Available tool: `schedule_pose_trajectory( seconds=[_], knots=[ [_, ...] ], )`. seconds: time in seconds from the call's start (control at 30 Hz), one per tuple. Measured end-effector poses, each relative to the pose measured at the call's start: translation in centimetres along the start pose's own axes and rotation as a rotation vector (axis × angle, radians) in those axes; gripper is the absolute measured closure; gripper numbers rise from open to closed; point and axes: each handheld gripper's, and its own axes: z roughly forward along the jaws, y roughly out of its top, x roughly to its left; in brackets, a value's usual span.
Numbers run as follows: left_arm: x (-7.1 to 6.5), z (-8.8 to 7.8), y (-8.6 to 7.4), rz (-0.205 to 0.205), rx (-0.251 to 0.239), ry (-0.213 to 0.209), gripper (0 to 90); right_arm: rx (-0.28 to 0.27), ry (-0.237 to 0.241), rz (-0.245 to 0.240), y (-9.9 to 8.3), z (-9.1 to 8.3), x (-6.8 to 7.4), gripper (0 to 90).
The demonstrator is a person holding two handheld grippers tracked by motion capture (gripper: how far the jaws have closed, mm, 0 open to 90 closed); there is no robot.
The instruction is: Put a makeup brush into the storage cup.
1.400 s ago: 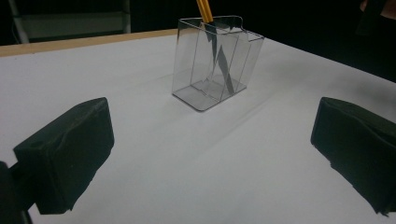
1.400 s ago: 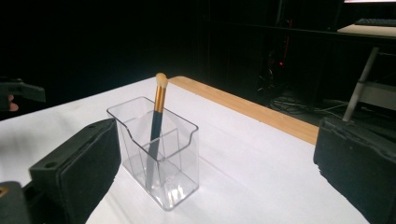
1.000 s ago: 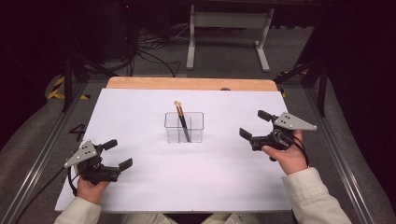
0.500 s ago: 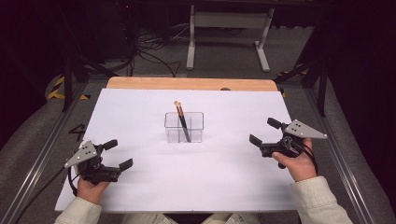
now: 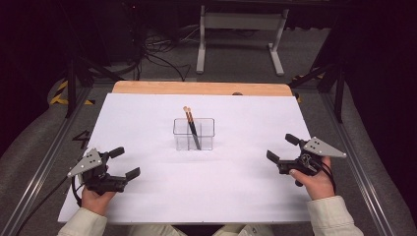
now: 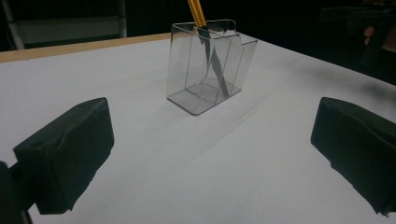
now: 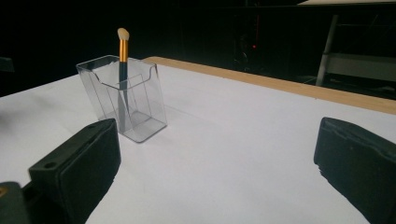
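Note:
A clear plastic holder (image 5: pixel 193 133) (image 6: pixel 210 65) (image 7: pixel 123 97) stands upright at the middle of the white table sheet (image 5: pixel 196 196). Two dark-handled brushes with gold ferrules (image 5: pixel 192 128) (image 7: pixel 123 70) lean inside it, tips up. My left gripper (image 5: pixel 124 162) (image 6: pixel 205 158) rests open at the near left, jaws wide apart with nothing between them, pointing toward the holder. My right gripper (image 5: pixel 284 147) (image 7: pixel 215 172) is open at the near right, held in a hand, also empty and well away from the holder.
A wooden strip (image 5: pixel 201 88) borders the table's far edge. Metal rails (image 5: pixel 44 162) run along both sides. Beyond the table stand a grey frame (image 5: pixel 241 29) and loose cables (image 5: pixel 147 54) on the dark floor.
My right gripper has drawn back toward the person and to the right, away from the holder. The left gripper has stayed put.

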Motion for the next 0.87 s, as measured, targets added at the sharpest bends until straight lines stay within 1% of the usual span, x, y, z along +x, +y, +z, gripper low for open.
schedule_pose_trajectory(
  seconds=[0.07, 0.1, 0.2, 0.3, 0.43, 0.57, 0.63, 0.87],
  knots=[
    [0.0, 0.0, 0.0, 0.001, -0.003, -0.001, 0.1, -0.002, -0.002, 0.010, -0.4, -0.1, -0.1, 1.2],
    [0.0, 0.0, 0.0, -0.005, -0.005, -0.001, 0.1, -0.005, -0.007, 0.011, -0.5, -0.1, -0.2, 1.3],
    [0.0, -0.1, 0.0, -0.002, -0.007, -0.002, 0.1, -0.015, -0.010, 0.015, -0.6, -0.2, -0.3, 1.3],
    [0.0, -0.1, 0.0, -0.003, -0.014, -0.004, 0.1, -0.005, -0.006, 0.021, -1.0, -0.2, -0.4, 1.3],
    [0.0, -0.2, 0.1, 0.002, -0.012, -0.007, 0.1, 0.004, -0.013, 0.030, -1.5, -0.2, -0.6, 1.4],
    [0.0, -0.2, 0.1, 0.002, -0.015, -0.006, 0.1, -0.002, -0.011, 0.036, -1.8, -0.2, -0.7, 1.3],
    [0.1, -0.4, 0.1, -0.003, -0.025, -0.002, 0.1, -0.004, -0.007, 0.038, -2.0, -0.2, -0.8, 1.3],
    [0.1, -0.3, 0.1, 0.004, -0.023, -0.005, 0.1, -0.026, 0.003, 0.038, -2.5, -0.3, -0.9, 1.2]
  ],
)
